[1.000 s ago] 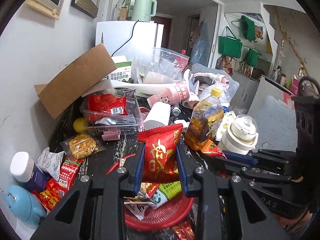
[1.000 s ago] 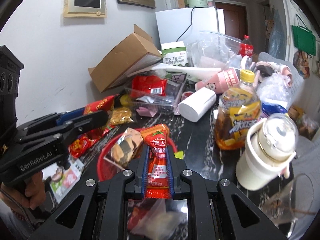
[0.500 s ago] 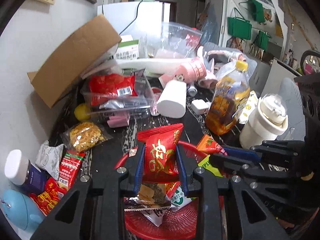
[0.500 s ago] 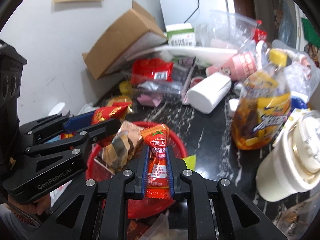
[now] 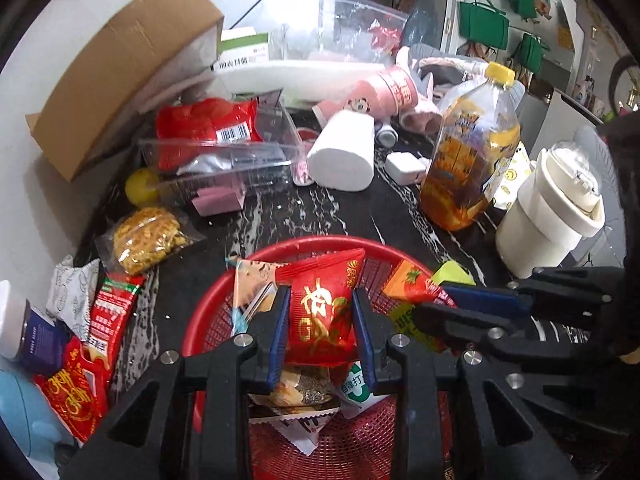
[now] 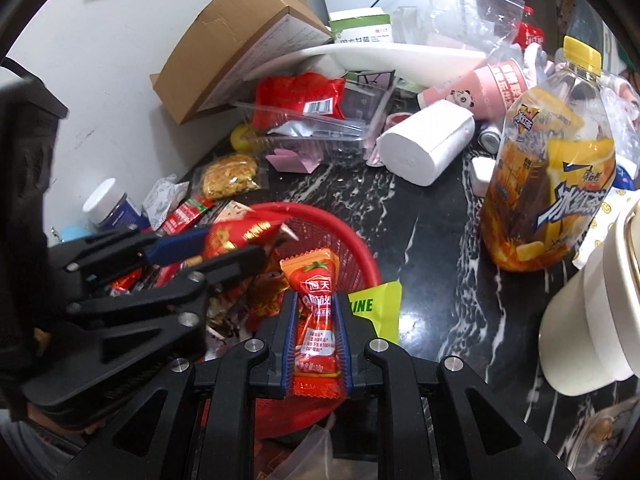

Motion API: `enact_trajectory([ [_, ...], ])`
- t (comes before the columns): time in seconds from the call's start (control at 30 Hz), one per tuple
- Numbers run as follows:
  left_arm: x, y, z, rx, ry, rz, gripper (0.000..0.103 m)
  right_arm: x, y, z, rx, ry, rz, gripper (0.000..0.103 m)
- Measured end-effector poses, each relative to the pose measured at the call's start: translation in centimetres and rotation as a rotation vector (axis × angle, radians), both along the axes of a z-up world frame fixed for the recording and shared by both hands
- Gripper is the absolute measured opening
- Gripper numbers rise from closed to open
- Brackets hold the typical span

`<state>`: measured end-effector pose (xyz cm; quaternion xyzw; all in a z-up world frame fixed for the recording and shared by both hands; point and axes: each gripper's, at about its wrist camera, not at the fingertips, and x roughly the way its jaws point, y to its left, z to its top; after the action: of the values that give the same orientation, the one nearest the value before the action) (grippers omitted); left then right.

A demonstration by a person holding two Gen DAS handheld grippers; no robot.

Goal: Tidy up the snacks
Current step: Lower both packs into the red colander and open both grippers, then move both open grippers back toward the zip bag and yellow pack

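The left gripper (image 5: 320, 312) is clamped on a red snack packet with gold lettering (image 5: 324, 320), holding it above the red mesh basket (image 5: 208, 328) — several loose wrappers lie in the basket directly beneath its fingers. The right gripper (image 6: 316, 332) pinches a red tomato-sauce sachet (image 6: 316, 328) upright over the basket's rim (image 6: 360, 248), just to the right of the left gripper (image 6: 224, 248), with a yellow-green packet (image 6: 380, 304) beside its right finger. Ahead of both grippers on the dark marble counter (image 5: 340, 216) stand an iced-tea bottle (image 5: 472, 152) and a white paper roll (image 5: 344, 152) — a cream lidded cup (image 5: 556, 208) sits to the right.
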<state>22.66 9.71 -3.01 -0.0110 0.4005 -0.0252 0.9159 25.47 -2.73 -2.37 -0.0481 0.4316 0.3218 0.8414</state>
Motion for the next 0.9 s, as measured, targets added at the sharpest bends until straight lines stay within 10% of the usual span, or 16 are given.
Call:
enact_trajectory([
  [0.9, -2.5, 0.0, 4.2, 0.024, -0.046, 0.051, 0.05, -2.7, -1.7, 4.8, -0.005, -0.076, -0.042, 0.035],
])
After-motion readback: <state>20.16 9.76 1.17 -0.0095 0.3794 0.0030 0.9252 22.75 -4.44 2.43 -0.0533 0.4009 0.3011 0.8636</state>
